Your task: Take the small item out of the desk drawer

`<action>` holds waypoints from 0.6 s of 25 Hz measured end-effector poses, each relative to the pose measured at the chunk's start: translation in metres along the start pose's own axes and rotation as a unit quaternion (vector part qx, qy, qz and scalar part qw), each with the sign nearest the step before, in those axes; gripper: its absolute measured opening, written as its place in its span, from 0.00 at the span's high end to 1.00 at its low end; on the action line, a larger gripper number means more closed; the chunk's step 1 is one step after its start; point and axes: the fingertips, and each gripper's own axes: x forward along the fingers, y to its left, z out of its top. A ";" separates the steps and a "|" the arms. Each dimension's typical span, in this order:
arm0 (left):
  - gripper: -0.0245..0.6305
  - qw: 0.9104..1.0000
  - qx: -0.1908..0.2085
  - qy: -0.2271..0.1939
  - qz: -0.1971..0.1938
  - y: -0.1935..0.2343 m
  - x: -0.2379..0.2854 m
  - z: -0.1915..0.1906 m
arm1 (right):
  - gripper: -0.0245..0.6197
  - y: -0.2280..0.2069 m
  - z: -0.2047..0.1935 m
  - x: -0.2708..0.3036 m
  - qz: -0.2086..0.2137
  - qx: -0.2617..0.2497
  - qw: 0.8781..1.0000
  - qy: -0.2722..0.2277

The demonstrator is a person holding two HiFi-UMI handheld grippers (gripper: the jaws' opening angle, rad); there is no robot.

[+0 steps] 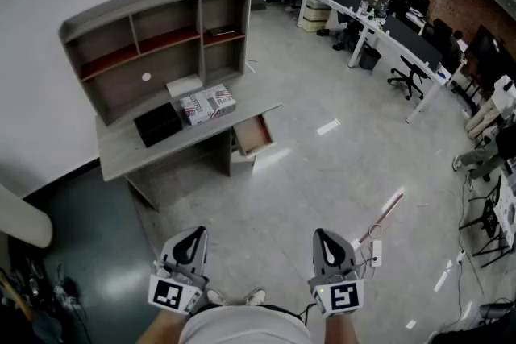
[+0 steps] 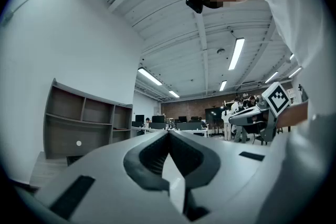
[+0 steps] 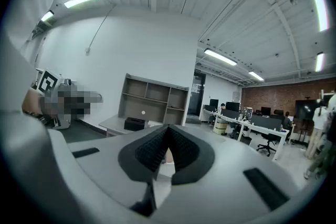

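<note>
A grey desk [image 1: 121,149] with a shelf hutch [image 1: 157,36] stands against the white wall, far ahead of me. Its drawer [image 1: 252,134] hangs open at the right end; I cannot make out any small item inside from here. Both grippers are held low near my body, well short of the desk. The left gripper [image 1: 196,231] [image 2: 168,134] is shut with nothing between its jaws. The right gripper [image 1: 322,234] [image 3: 168,127] is also shut and empty, and points toward the desk [image 3: 118,122].
On the desktop sit a black box [image 1: 158,123], a printed carton [image 1: 208,103] and a white flat item [image 1: 184,84]. A thin rod [image 1: 385,215] and a white power strip with cable [image 1: 376,252] lie on the floor at right. Office desks and chairs [image 1: 379,20] fill the back right.
</note>
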 end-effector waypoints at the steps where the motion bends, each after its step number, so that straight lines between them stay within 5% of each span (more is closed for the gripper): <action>1: 0.93 1.000 0.001 0.002 0.003 0.000 0.000 -0.001 | 0.93 -0.001 -0.001 0.000 0.002 -0.001 1.000 0.000; 15: 0.93 0.999 -0.001 0.017 0.028 -0.037 0.013 -0.017 | 0.93 -0.017 -0.040 -0.001 0.077 0.016 0.997 0.015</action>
